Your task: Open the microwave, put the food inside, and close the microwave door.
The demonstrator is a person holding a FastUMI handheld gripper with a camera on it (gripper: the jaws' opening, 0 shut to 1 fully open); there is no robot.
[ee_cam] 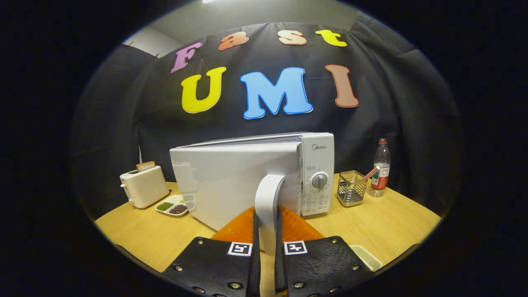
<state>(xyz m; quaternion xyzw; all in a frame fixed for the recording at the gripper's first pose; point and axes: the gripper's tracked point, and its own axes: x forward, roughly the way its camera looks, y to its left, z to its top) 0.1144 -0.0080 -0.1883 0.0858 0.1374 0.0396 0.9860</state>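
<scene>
The claw (267, 247) is nearly closed, both fingers (214, 264) clamped on the door handle (268, 202) (door (231, 181) swung partly open) of the microwave (317, 173) just ahead.

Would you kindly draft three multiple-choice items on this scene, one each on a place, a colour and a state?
1. Where does the cream two-slot toaster stand?
A. On top of the microwave
B. On the table beside the microwave's door side
C. Next to the bottle

2. What colour is the cap of the clear plastic bottle?
A. Red
B. Blue
C. Green

3. What is the tool doing?
A. Hanging open above the table
B. Shut on the curved white door handle
C. Holding the bottle

Answers:
1 B, it sits by the small white divided dish, past the white microwave door's far edge.
2 A, the cap shows red.
3 B, both fingers press the handle.
</scene>
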